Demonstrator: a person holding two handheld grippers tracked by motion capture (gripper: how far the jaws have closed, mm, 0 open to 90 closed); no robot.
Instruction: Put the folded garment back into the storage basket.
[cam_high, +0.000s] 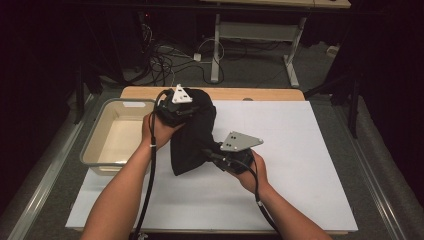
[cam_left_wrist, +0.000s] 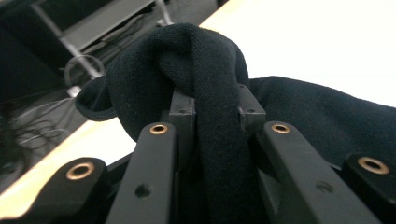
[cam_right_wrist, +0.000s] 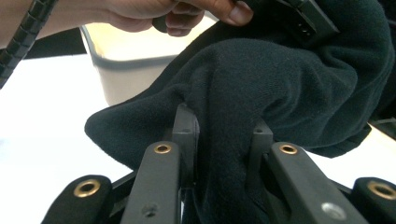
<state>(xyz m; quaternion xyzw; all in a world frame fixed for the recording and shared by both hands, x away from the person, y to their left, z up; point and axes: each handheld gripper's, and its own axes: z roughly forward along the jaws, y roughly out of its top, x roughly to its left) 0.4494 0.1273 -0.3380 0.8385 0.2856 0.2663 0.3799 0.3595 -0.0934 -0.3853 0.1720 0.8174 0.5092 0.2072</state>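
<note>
A white sheet (cam_high: 280, 170) is covering a wooden table (cam_high: 235, 93), with a pale bin (cam_high: 95, 145) sitting at its left edge and cables (cam_high: 165, 62) lying on the grey floor beyond. The left gripper (cam_left_wrist: 215, 109) and right gripper (cam_right_wrist: 223, 128) are each clamping a fold of the black cloth (cam_high: 192, 132), which is hanging between them over the sheet beside the bin

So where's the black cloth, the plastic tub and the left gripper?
black cloth (cam_high: 192, 145): high view, on its hanging middle fold.
plastic tub (cam_high: 91, 142): high view, on its left rim.
left gripper (cam_left_wrist: 212, 105): left gripper view, between its jaws, shut on the cloth.
</note>
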